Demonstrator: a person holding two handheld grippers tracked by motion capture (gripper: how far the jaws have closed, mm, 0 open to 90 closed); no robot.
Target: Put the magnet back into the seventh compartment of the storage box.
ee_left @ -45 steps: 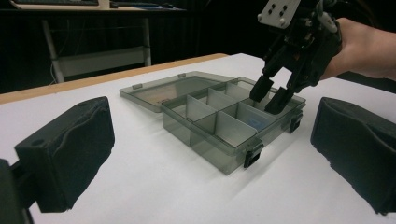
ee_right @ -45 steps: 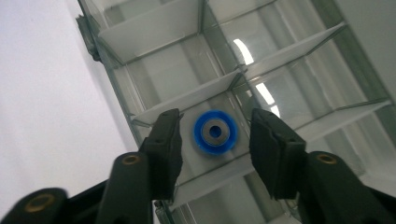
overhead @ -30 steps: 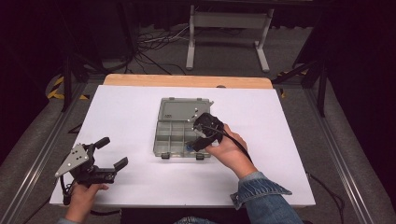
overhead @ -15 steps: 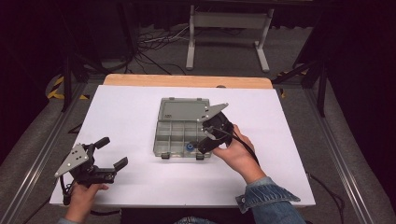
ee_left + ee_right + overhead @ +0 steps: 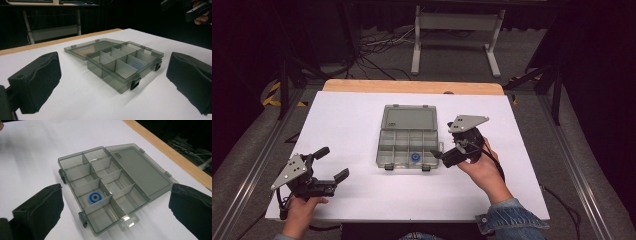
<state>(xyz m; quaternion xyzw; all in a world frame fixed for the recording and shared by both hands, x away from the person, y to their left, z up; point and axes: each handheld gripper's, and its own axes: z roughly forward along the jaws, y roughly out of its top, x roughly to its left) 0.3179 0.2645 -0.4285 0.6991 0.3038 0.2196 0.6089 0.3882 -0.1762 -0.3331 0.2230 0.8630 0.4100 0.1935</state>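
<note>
Right tool (image 5: 443,156) held just off the right edge of the organizer box (image 5: 408,146), jaws spread wide after just opening, nothing between the pads. Pointed leftward toward the box in the high view, hand (image 5: 484,167) wrapped around the body, cable trailing down past the wrist. Seen from the right gripper view, both black pads (image 5: 41,211) apart at the bottom corners, box lying between and beyond them.

Left tool (image 5: 328,164) resting low at the near left of the desk (image 5: 352,120), well apart from the box, jaws likewise open and empty. Aimed across the white surface toward the box in the left gripper view.

Box flat on the desk near its middle, clear lid (image 5: 407,118) folded back on the far side, two dark latches on the near edge. Blue ring (image 5: 415,157) lying in a front-row compartment, second from the right in the high view, clear of both tools.
</note>
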